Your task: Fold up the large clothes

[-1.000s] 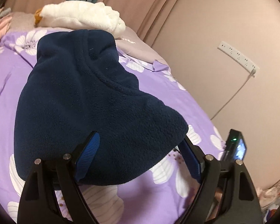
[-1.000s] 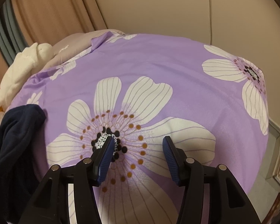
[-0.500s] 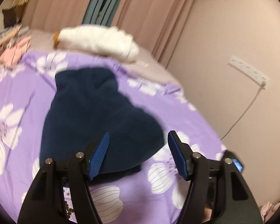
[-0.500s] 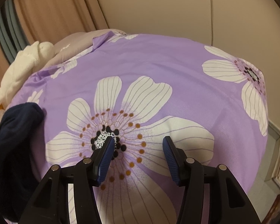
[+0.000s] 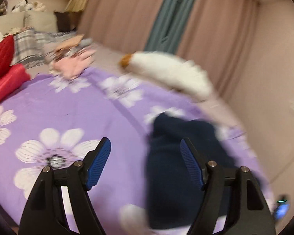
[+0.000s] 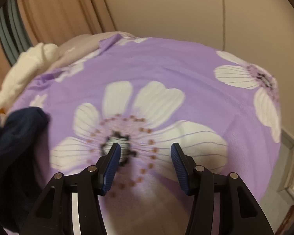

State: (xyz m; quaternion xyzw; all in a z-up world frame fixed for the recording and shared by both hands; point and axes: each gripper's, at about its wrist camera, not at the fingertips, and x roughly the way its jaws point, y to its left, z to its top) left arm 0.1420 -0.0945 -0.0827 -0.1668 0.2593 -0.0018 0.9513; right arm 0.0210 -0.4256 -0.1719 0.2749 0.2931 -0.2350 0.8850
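Navy fleece garment (image 5: 172, 156): 1 item, bunched on the purple floral bedspread (image 5: 68, 113), toward its wall side; also at the left edge of my right wrist view (image 6: 15, 137). My left gripper (image 5: 146, 155): fingers spread wide, holding nothing, above garment and spread. My right gripper (image 6: 145, 158): likewise parted and unloaded, over a white flower print. White plush toy (image 5: 166, 72), red cushions (image 5: 4, 72) beyond.

Place: a home bedroom.
Bed: a purple bedspread (image 5: 72, 113) printed with white flowers covers it.
Window side: pink curtains (image 5: 127, 15) with a teal panel (image 5: 166, 15).
Pillows: two red ones (image 5: 4, 68) at the left edge.
Soft toys: a white plush (image 5: 170, 74) on the bed, more on a far ledge (image 5: 27, 5).
Clothes: a navy fleece garment (image 5: 176, 156) and pink clothing (image 5: 74, 66).
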